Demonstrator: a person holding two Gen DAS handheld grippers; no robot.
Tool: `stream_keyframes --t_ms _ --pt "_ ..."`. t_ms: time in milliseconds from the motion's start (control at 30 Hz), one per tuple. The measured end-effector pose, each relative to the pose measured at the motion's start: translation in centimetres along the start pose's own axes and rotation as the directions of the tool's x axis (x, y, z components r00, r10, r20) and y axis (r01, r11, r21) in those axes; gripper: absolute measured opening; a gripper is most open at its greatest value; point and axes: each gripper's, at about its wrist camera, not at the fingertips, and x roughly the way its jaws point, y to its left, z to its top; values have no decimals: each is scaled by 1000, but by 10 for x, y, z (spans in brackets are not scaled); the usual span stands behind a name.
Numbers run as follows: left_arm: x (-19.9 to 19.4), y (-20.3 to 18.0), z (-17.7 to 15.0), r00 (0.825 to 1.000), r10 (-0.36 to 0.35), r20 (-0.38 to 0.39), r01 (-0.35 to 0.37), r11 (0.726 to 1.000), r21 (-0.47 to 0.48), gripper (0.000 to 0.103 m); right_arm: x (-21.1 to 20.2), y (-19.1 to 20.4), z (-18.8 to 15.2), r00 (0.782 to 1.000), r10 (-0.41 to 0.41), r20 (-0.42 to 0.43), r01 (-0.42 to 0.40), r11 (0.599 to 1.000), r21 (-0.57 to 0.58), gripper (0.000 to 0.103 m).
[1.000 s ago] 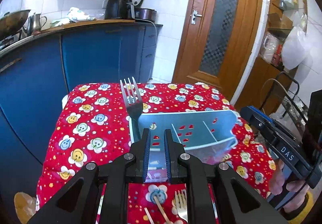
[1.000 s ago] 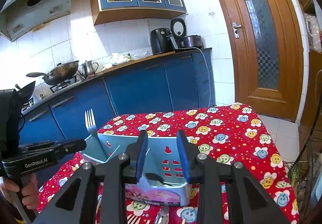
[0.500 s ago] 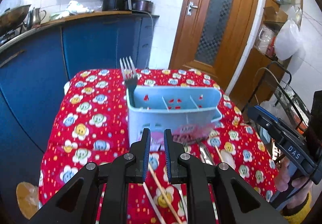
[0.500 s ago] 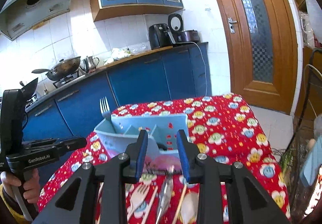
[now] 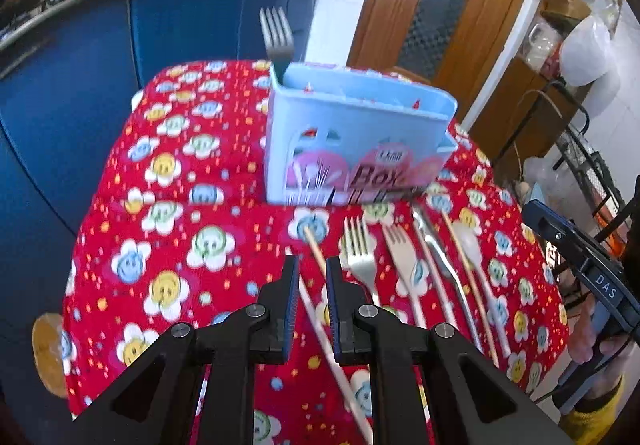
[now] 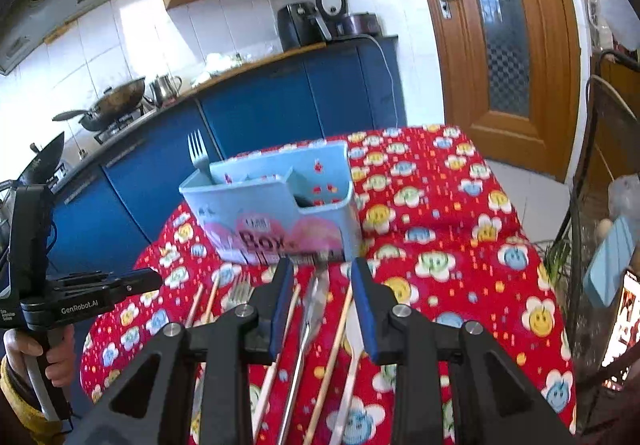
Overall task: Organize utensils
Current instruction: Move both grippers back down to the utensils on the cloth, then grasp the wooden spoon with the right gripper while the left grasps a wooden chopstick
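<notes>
On the red flowered tablecloth [image 5: 168, 237] stands a pale blue utensil box [image 5: 356, 141], with one metal fork [image 5: 276, 39] upright, tines up, in its left end compartment. In front of the box a row of utensils lies flat on the cloth: a wooden chopstick [image 5: 320, 265], a steel fork [image 5: 360, 253], a white plastic fork [image 5: 402, 257], a metal utensil that may be a knife [image 5: 436, 249], though motion blur leaves that uncertain, another chopstick [image 5: 466, 265] and a pale spoon [image 5: 470, 245] beside it.

The left gripper [image 5: 311, 269] hangs just above the near end of the row, its blue-padded jaws parted only narrowly and holding nothing; the leftmost chopstick runs through the gap beneath them. The right gripper [image 6: 320, 277] hovers over the middle of the row with its jaws spread wide and empty; in its own view a chopstick, a metal handle and a second chopstick show between them, with the box just beyond the fingertips.

Behind the table are blue kitchen cabinets [image 6: 280, 97] and a wooden door [image 6: 500, 25]
</notes>
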Motion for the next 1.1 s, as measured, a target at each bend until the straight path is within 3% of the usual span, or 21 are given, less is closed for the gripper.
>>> stream_keyframes --t_ms 367,767,1100 --pt "22 4 -18 992 5 -124 -5 1000 -5 13 16 -7 -21 986 -29 -162 29 1000 -4 33" --pt "35 4 -25 974 -41 -222 36 999 -28 13 37 -16 -33 945 -15 -328 22 1000 16 33" --pt "45 4 -23 957 -89 -275 74 995 -68 13 51 -24 -32 912 -17 -410 31 999 29 33"
